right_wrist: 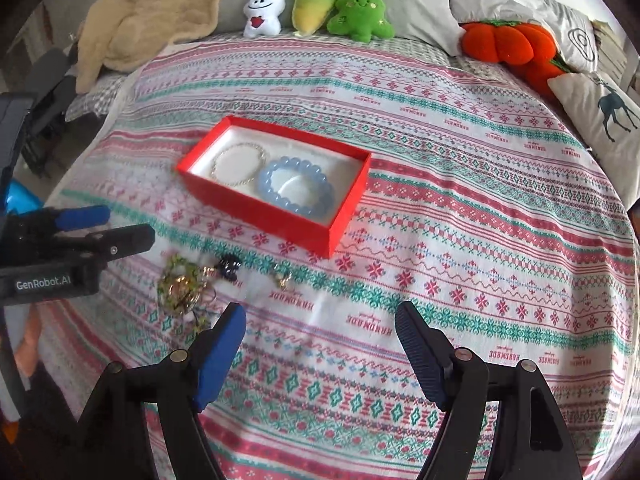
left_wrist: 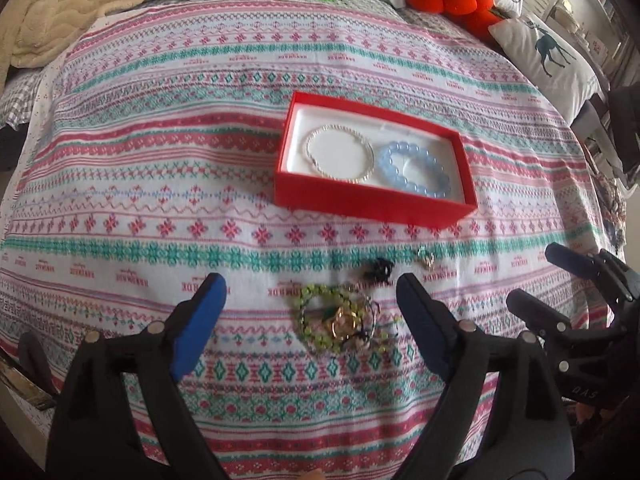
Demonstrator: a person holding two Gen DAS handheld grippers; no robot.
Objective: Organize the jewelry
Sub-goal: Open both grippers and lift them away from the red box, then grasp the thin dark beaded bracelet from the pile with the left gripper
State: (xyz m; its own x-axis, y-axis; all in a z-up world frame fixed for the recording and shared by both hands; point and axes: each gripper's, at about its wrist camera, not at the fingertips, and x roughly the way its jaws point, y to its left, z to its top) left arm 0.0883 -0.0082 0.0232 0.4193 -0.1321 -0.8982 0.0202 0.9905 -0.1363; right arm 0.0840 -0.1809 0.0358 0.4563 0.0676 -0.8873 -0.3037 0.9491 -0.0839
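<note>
A red box (left_wrist: pixel 362 202) (right_wrist: pixel 256 210) with a white lining lies on the patterned bedspread. In it are a thin pearl bracelet (left_wrist: pixel 340 151) (right_wrist: pixel 240 164) and a blue bead bracelet (left_wrist: pixel 414 170) (right_wrist: pixel 296 188). A tangle of green bead jewelry (left_wrist: pixel 340 318) (right_wrist: pixel 182 284) lies in front of the box, with a small black piece (left_wrist: pixel 378 270) (right_wrist: pixel 229 266) and a small gold piece (left_wrist: pixel 427 259) (right_wrist: pixel 282 276) beside it. My left gripper (left_wrist: pixel 310 288) (right_wrist: pixel 116 226) is open, its fingers either side of the green tangle. My right gripper (right_wrist: pixel 320 318) (left_wrist: pixel 532 276) is open and empty, right of the jewelry.
Plush toys stand along the back: white (right_wrist: pixel 266 10), yellow-green (right_wrist: pixel 312 2), green tree (right_wrist: pixel 360 8), orange pumpkin (right_wrist: pixel 508 46). A beige blanket (right_wrist: pixel 152 12) lies back left. A deer pillow (right_wrist: pixel 600 120) lies at the right edge.
</note>
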